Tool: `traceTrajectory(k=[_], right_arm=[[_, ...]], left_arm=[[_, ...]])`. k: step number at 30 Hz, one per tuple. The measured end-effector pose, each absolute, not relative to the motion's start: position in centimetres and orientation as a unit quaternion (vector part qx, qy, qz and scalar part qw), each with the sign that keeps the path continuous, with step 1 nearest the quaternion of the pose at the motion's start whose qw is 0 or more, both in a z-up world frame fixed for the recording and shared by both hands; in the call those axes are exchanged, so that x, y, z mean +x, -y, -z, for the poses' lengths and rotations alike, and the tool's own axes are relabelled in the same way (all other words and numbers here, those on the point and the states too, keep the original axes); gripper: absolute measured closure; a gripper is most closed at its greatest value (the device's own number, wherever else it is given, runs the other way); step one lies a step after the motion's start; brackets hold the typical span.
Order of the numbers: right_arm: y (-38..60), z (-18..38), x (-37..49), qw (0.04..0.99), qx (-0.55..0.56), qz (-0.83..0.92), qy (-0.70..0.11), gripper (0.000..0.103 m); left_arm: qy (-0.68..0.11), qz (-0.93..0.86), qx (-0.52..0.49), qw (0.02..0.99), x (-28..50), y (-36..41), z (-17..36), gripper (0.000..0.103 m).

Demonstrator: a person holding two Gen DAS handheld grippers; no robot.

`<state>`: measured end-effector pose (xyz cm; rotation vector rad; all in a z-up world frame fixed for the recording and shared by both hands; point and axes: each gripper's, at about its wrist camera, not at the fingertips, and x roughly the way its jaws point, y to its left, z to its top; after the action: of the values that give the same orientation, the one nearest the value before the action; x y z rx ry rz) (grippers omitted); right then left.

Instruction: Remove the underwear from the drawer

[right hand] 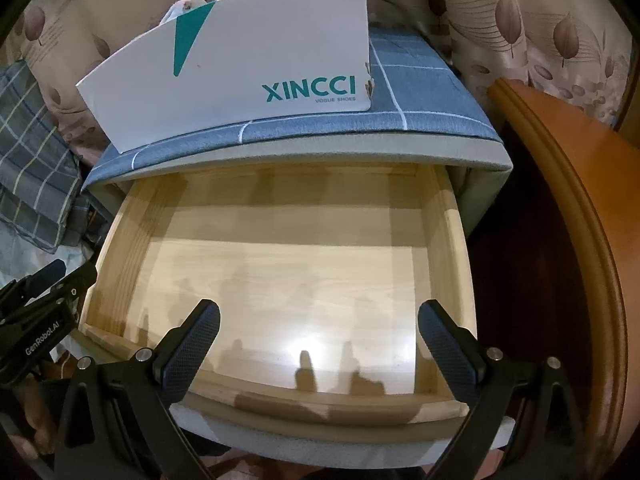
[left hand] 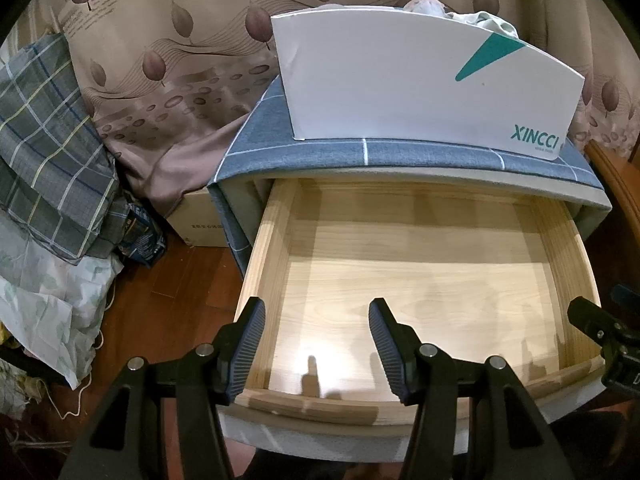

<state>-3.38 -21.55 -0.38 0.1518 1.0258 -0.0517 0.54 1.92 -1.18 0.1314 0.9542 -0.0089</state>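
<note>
Underwear (left hand: pixel 460 14) in white box (left hand: pixel 400 92), beyond drawer (left hand: pixel 280 216), both jaws spread

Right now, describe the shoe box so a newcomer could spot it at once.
Find the open wooden drawer; above it sits the nightstand top, covered in blue checked cloth. The shoe box stands there: white card, teal triangle, teal XINCCI lettering, light fabric poking from its top.

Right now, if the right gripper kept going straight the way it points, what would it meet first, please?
Most likely the bare wooden bottom of the open drawer; nothing shows between the right gripper and it, though depth is uncertain.
</note>
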Motion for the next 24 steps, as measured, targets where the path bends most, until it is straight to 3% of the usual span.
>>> traceTrajectory(k=[24], right_arm=[[21.38,0.58,-3.22,0.863,0.069,0.028,-0.499,0.004]], left_arm=[[-0.460,0.006,0.064,0.886,0.57,-1.62,1.31,0.048]])
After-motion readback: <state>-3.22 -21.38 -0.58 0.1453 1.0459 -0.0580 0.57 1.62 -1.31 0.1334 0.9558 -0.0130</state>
